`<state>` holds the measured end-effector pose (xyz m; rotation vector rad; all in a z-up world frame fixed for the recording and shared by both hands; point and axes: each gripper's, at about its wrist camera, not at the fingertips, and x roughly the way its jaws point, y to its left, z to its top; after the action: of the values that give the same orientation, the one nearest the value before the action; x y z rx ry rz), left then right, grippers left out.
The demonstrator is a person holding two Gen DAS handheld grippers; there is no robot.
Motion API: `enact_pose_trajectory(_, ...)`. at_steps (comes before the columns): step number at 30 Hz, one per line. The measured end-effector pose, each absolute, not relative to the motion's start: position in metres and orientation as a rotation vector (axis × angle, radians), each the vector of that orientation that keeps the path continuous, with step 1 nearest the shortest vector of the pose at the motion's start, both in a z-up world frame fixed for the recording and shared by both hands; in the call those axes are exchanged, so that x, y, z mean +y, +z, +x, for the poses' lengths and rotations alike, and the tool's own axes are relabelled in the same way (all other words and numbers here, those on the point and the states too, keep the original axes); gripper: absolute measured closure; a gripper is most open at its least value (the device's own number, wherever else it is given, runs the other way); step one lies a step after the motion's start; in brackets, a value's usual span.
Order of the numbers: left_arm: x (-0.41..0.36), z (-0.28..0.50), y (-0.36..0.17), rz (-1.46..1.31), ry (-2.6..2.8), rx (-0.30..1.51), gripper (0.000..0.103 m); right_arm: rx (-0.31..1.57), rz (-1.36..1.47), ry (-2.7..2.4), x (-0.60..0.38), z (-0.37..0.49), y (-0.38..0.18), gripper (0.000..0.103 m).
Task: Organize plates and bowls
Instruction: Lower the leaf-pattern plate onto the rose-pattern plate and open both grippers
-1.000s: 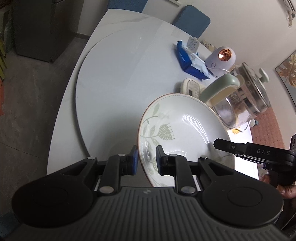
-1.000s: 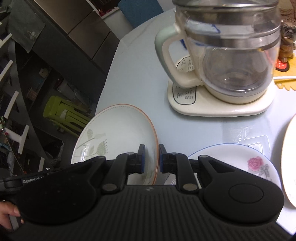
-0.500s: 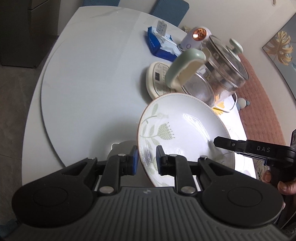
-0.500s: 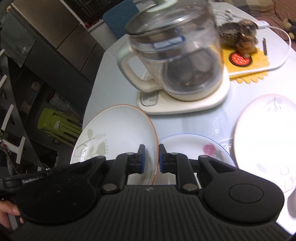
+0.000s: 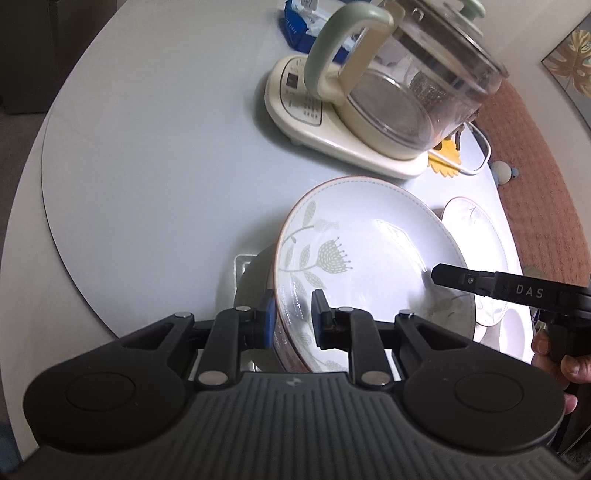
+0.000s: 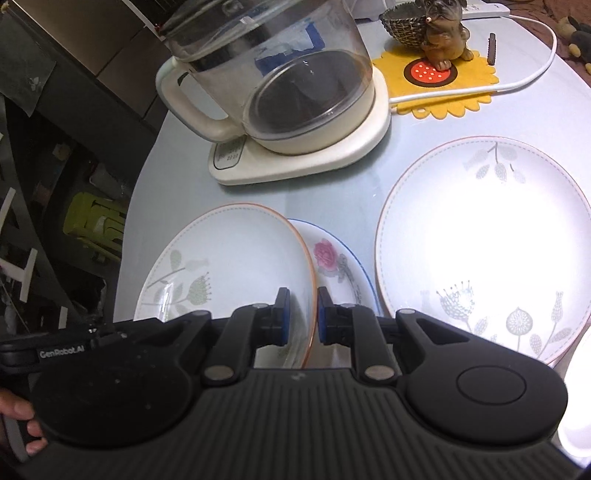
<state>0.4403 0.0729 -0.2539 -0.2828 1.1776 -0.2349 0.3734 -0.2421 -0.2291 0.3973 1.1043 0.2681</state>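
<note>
A white deep plate with grey-green leaf print and an orange rim [image 5: 369, 266] is held between both grippers above the table. My left gripper [image 5: 291, 319] is shut on its near-left rim. My right gripper [image 6: 300, 315] is shut on the opposite rim of the same plate [image 6: 236, 266]. Under it lies a small plate with a pink rose and a blue rim [image 6: 332, 258]. A large flat leaf-print plate [image 6: 484, 240] lies to the right on the table; it also shows in the left wrist view [image 5: 476, 229].
A glass kettle on a cream base [image 5: 369, 103] stands just behind the plates, also in the right wrist view [image 6: 288, 92]. A yellow mat with a dog figurine [image 6: 443, 33] and a white cable [image 6: 535, 74] lie behind. A blue packet [image 5: 295, 22] sits far back.
Both grippers have carried the leaf-print plate forward and down toward the kettle, over the rose plate. The large flat plate has come into view on the right.
</note>
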Motion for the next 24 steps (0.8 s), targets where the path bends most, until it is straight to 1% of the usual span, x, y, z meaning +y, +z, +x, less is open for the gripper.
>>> enact_pose_trajectory(7, 0.058, 0.440, -0.264, -0.234, -0.209, 1.198, 0.080, 1.131, 0.378, 0.283, -0.248, 0.376, -0.245, 0.085)
enact_pose_trajectory(16, 0.044, 0.442, -0.269, -0.177, -0.199, 1.220, 0.080, 1.135, 0.327, 0.279, -0.247, 0.378, -0.250, 0.085)
enact_pose_trajectory(24, 0.043, 0.444, -0.270, -0.189, -0.189, 1.234, 0.079, 1.132, 0.306, 0.278, -0.245, 0.380, -0.251, 0.085)
